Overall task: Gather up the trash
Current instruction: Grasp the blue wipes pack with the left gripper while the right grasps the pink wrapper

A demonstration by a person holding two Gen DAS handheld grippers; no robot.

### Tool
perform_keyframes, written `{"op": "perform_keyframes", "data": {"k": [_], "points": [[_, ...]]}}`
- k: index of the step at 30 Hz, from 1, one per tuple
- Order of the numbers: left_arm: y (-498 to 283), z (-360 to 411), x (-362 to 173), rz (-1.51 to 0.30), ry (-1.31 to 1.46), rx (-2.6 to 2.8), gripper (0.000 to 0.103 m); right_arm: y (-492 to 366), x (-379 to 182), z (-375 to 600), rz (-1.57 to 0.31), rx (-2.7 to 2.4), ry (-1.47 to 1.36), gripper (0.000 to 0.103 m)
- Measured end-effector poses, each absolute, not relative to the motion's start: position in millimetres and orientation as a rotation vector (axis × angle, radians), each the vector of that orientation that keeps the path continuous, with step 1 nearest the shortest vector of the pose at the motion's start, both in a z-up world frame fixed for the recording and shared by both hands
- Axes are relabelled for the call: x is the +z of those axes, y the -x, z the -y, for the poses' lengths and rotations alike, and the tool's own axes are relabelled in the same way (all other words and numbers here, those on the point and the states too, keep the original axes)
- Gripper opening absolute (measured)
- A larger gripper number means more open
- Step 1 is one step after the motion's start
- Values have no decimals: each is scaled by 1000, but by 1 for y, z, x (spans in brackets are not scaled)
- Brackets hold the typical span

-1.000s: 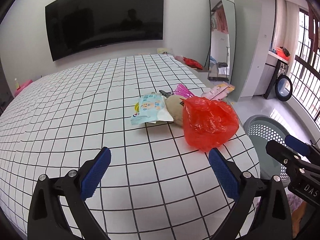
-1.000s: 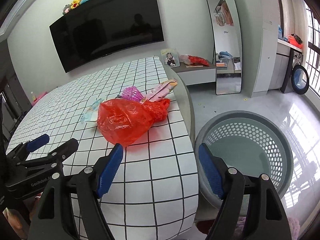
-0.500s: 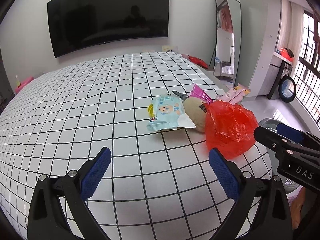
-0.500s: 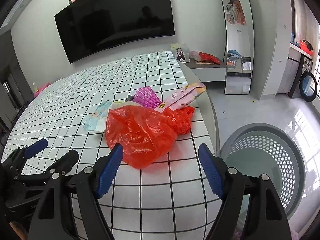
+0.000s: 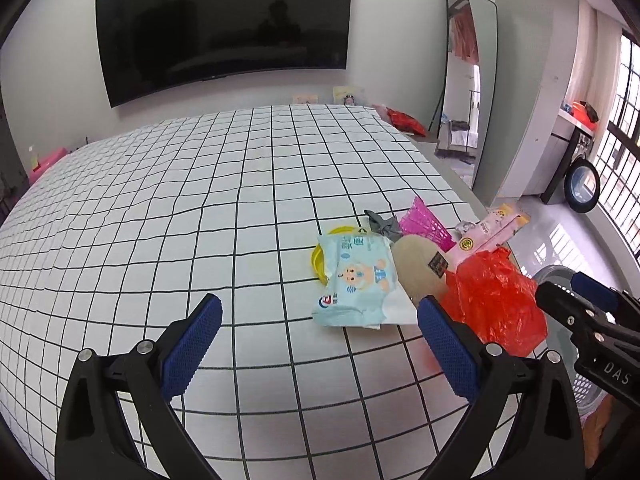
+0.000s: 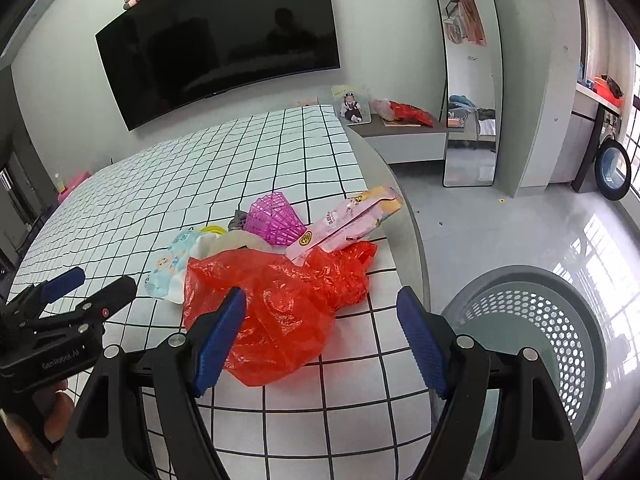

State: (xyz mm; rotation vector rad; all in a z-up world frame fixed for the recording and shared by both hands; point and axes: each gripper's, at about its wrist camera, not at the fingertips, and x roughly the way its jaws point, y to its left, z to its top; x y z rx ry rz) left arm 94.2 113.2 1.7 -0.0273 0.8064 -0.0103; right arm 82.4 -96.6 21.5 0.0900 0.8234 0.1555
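From the left wrist camera, the left gripper (image 5: 318,338) hangs over a bed (image 5: 200,208) covered in a white sheet with a black grid. Its blue-padded fingers (image 5: 191,346) stand wide apart with nothing between them. The trash lies in a heap near the bed's right edge, just beyond the right-hand finger: a light blue wipes packet (image 5: 356,280) on top of a yellow lid (image 5: 316,258), a beige round object (image 5: 420,266) touching the packet, a crumpled red plastic bag (image 5: 496,300), a pink mesh piece (image 5: 426,226), a grey scrap (image 5: 382,222) and a long pink wrapper (image 5: 492,230). The right gripper (image 5: 588,312) enters from the right, beside the red bag. A dark television (image 5: 224,28) hangs on the far wall and a tall mirror (image 5: 468,80) leans to its right.

From the right wrist camera, the right gripper (image 6: 320,338) also has its fingers (image 6: 420,342) spread open and holds nothing. The red plastic bag (image 6: 280,308) lies on the bed (image 6: 200,184) directly ahead, partly behind the left-hand finger. Behind it sit the wipes packet (image 6: 170,266), the pink mesh piece (image 6: 276,220) and the pink wrapper (image 6: 348,218). A grey perforated basket (image 6: 560,320) stands on the floor just beside the bed. The left gripper (image 6: 68,304) shows at the left edge.
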Motion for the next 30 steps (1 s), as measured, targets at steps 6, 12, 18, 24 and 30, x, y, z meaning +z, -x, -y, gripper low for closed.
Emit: {"op": "perform_keyframes", "data": {"k": [6,12,18,24,30], "points": [[-128,-107,-7,-839,31,-12,96,-87,19,108,-823,145,-109,74],[-159,-103,-29,-903,37,-14,96,-90,16,121,-833,126,-134,74],[-169,-107,-43,-937,69,-21,89,-94,9,130,-850,105,-151,74],[-166,-108,-47,-936,74,-41,66,-98,3,128,-868,94,-141,74],[-155,-108,-33,-863,47,-26,64,-103,-3,122,-885,79,-129,74]]}}
